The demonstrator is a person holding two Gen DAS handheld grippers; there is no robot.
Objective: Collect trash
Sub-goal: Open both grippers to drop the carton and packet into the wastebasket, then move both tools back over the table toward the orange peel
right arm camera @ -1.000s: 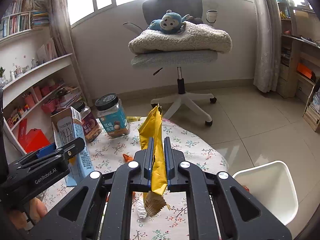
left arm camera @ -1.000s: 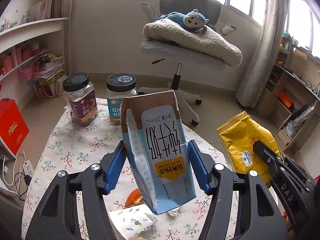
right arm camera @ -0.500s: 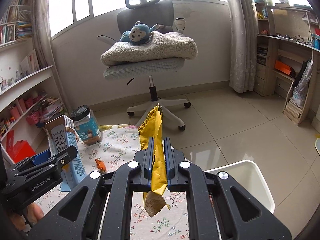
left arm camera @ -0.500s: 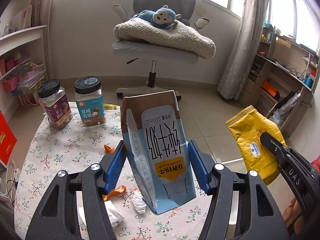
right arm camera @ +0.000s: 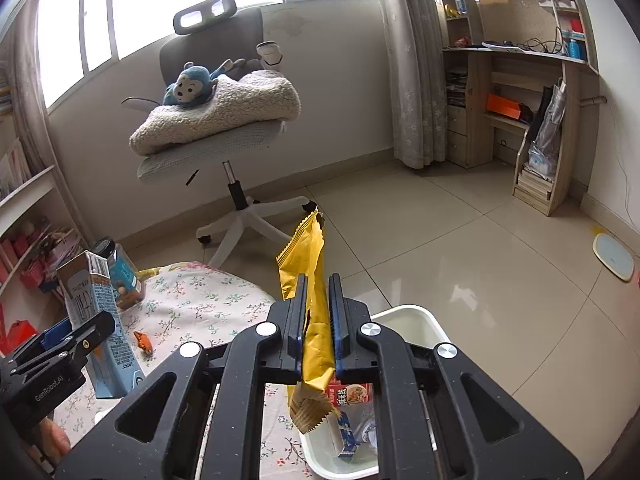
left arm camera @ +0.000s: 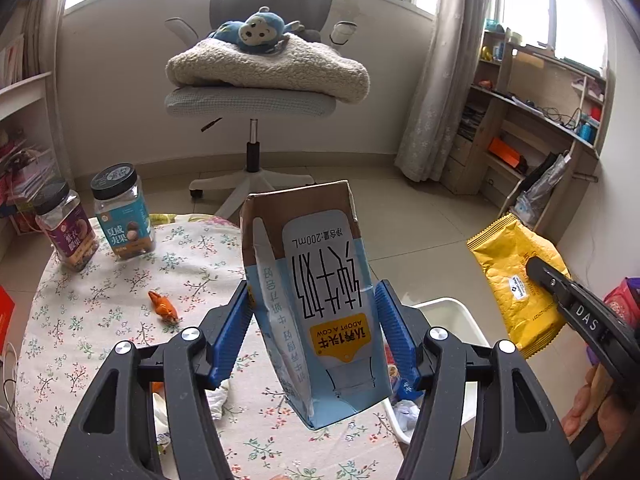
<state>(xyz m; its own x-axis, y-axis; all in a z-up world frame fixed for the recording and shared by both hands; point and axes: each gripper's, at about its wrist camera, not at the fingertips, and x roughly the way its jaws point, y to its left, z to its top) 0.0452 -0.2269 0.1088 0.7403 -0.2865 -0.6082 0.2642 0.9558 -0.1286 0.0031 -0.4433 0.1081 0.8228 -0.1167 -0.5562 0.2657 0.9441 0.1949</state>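
A blue milk carton (left arm camera: 316,304) is held upside down between the blue pads (left arm camera: 390,332) of the left gripper (left arm camera: 314,334), which are closed against its two sides, above the flowered table (left arm camera: 100,320). A yellow snack bag (right arm camera: 310,292) is pinched flat in the right gripper (right arm camera: 317,326), whose fingers are almost fully closed on it, over the white bin (right arm camera: 416,320) beside the table. A red packet and other wrappers are seen in the bin. An orange scrap (left arm camera: 163,307) is left on the cloth, near two jars (left arm camera: 120,212).
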